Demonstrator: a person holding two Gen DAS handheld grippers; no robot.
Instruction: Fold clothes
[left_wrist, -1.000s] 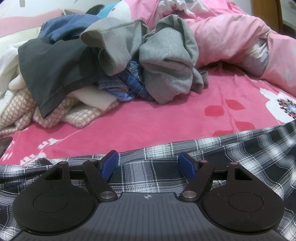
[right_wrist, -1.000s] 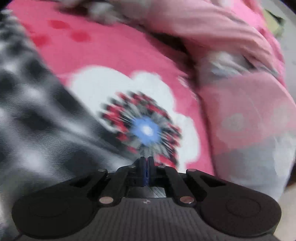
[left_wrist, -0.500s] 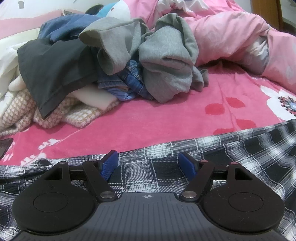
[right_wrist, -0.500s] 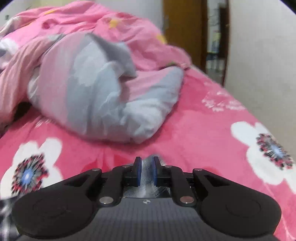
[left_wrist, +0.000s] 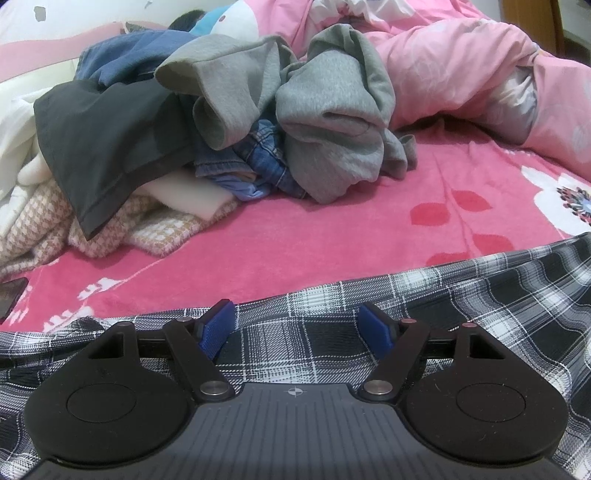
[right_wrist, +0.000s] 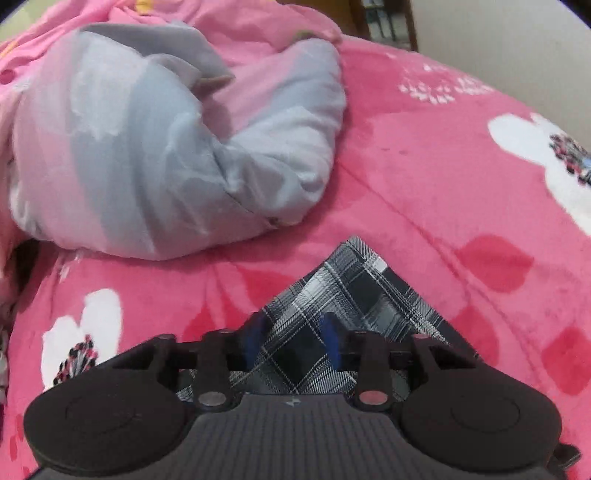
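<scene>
The black-and-white plaid shirt lies flat on the bed under my left gripper, jaws wide apart. Its corner pokes out under my right gripper, which was pinched shut a second ago and is now apart. Underneath is a pink floral blanket; a clothes pile sits behind.

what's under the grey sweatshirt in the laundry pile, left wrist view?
Under the grey sweatshirt, blue denim pokes out, with a cream folded piece and a houndstooth knit lower left on the pink blanket. Anything deeper in the pile is covered.
</scene>
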